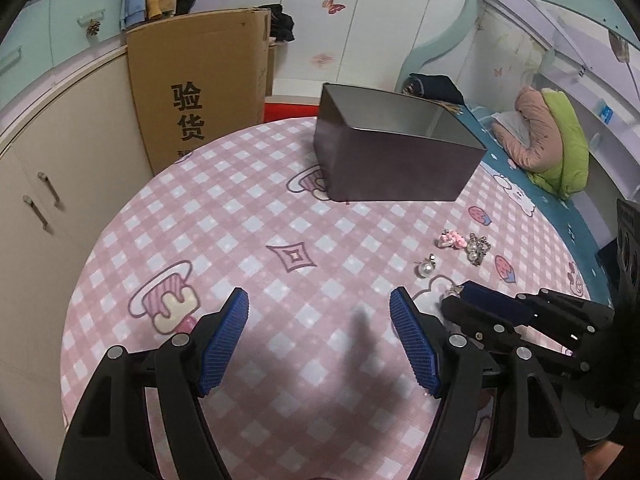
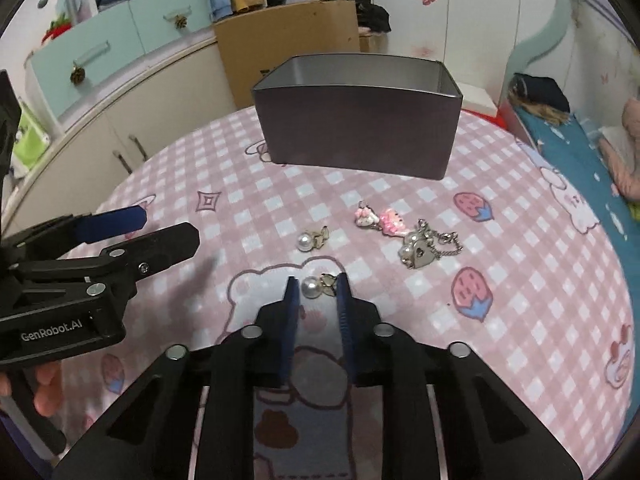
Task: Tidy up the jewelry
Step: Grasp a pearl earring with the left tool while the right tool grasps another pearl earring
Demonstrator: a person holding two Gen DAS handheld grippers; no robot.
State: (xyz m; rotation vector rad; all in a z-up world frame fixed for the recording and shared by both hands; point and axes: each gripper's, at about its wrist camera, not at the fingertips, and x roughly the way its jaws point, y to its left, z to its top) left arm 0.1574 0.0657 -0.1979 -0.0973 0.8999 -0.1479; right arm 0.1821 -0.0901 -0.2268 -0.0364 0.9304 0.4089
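**Jewelry on checked cloth: right gripper straddling a pearl earring, left gripper spread**

Left wrist view: The left gripper [image 1: 319, 306] hovers over the pink checked tablecloth [image 1: 240, 216] with its blue pads spread wide and nothing between them. Ahead and slightly right stands the open dark metal box [image 1: 394, 168]. To the right of the fingers lie a pearl earring [image 1: 425, 267], a pink charm [image 1: 452, 239] and a pearl-and-heart keychain [image 1: 476, 251], all apart from the box. The right gripper [image 1: 460, 294] enters from the right edge, its tips just beside the right finger.

Right wrist view: The right gripper [image 2: 317, 286] has its pads narrowed around a second pearl earring [image 2: 316, 285], one pad on each side; whether they touch it cannot be told. Just ahead lies the first pearl earring [image 2: 310, 240]; ahead and right, the pink charm [image 2: 378, 218] and keychain [image 2: 420, 249]. The box [image 2: 356, 136] stands farther ahead. The left gripper [image 2: 168, 232] is at the left, spread
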